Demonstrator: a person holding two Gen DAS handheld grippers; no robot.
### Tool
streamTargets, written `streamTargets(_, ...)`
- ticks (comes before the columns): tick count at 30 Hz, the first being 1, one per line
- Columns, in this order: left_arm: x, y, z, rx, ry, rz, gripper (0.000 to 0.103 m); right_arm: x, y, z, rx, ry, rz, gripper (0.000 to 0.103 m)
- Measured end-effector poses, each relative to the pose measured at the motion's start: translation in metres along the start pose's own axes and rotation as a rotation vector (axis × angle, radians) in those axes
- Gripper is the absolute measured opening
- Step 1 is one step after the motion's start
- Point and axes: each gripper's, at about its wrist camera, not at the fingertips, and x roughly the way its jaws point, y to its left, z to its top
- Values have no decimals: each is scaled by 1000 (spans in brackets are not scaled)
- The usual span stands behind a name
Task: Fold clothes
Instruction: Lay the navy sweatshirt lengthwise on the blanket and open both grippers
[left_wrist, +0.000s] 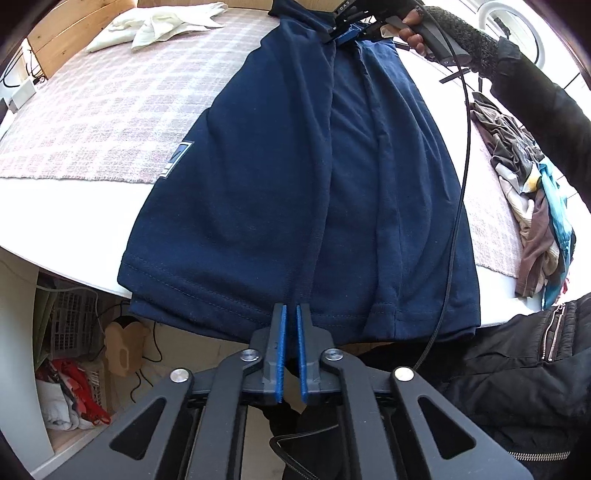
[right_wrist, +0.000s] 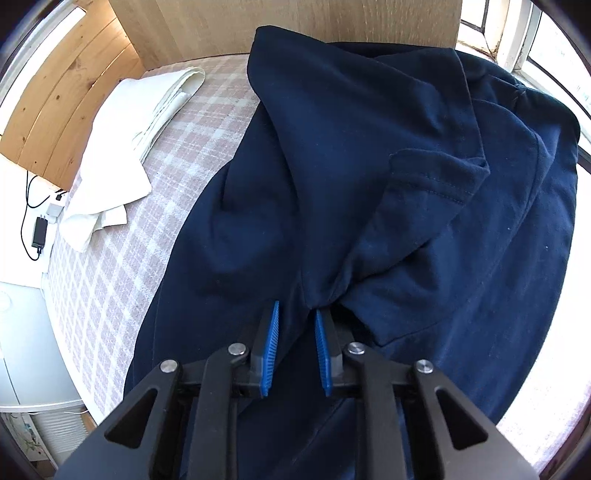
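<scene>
Left wrist view: navy shirt (left_wrist: 295, 192) spread lengthwise over checked cloth (left_wrist: 110, 122) on white table (left_wrist: 74, 221), hem pinched in left gripper (left_wrist: 291, 314), pads nearly together. Right gripper (right_wrist: 295, 314) narrowed on bunched shirt fabric near far end. White garment (left_wrist: 162, 26) beyond, mixed clothes pile (left_wrist: 524, 192) at right, dangling black cable (left_wrist: 458, 206) crossing shirt. Baskets (left_wrist: 70, 325) under table; wooden wall (right_wrist: 66, 99) behind.

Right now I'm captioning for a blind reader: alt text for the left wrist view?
A navy shirt lies lengthwise on a table, the left tool pinching its near hem and the right tool gripping its far end.
</scene>
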Motion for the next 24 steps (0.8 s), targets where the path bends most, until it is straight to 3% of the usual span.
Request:
streamTargets(8, -14, 8, 0, -17, -16, -15, 3, -10, 2, -3, -19, -21, -9, 11)
streamTargets(20, -33, 11, 13, -40, -51, -114, 3, -34, 22, 0, -71, -51, -22, 10)
streamTargets(24, -34, 2, 13, -26, -51, -152, 3, -43, 27, 3, -108, -58, -67, 10)
